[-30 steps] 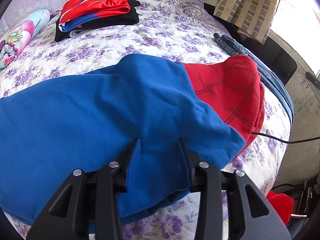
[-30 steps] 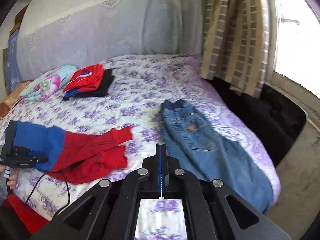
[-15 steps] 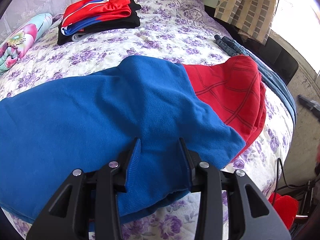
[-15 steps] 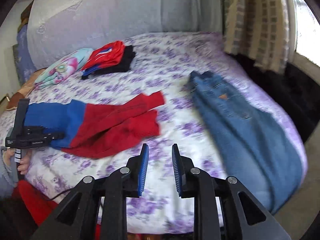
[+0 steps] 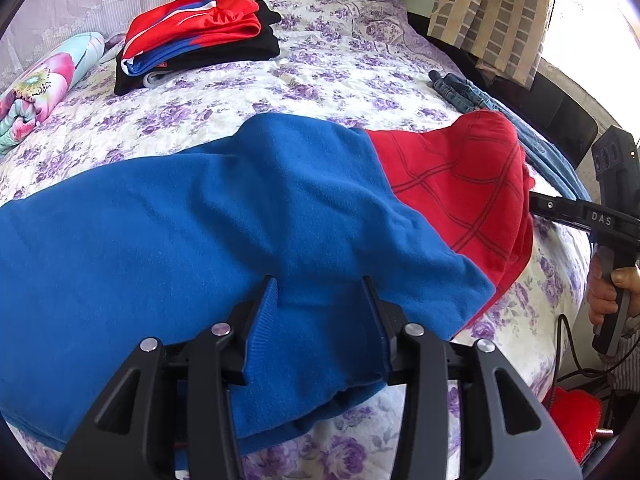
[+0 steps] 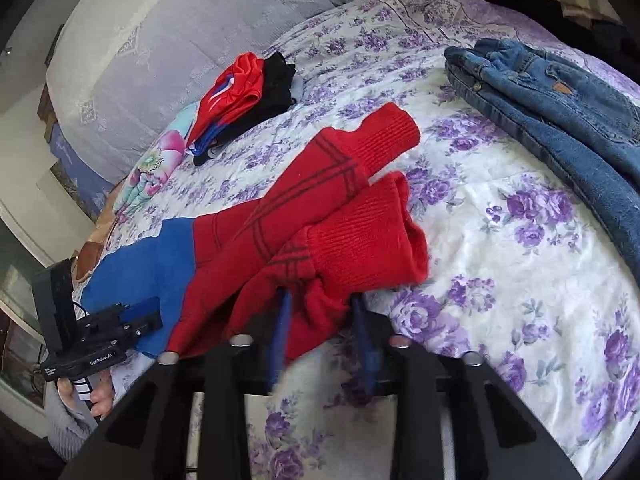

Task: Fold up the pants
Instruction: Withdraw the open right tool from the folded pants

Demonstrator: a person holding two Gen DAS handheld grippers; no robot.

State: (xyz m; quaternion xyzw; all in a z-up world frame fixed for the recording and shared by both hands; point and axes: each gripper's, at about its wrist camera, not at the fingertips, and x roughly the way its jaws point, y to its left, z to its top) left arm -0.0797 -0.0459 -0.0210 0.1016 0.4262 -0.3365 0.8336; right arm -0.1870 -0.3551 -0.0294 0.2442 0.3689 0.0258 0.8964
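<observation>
Blue fleece pants with red lower legs (image 5: 248,208) lie across the flowered bed. My left gripper (image 5: 320,292) is open, its jaws either side of the blue waist end near the bed's front edge. In the right wrist view the red cuffs (image 6: 360,240) lie just ahead of my right gripper (image 6: 320,308), which is open with the edge of the near red leg between its fingers. The right gripper also shows in the left wrist view (image 5: 576,212) at the red end. The left gripper shows in the right wrist view (image 6: 132,324) at the blue end.
A folded stack of red, blue and black clothes (image 5: 196,36) sits at the back of the bed, beside a flowered pillow (image 5: 36,92). Blue jeans (image 6: 560,120) lie at the right side. A brick-pattern curtain (image 5: 488,12) hangs at the back right. A cable (image 5: 568,344) hangs off the bed's edge.
My right gripper opened from shut and moved left and forward to the red leg ends. My left gripper stayed open at the blue waist end.
</observation>
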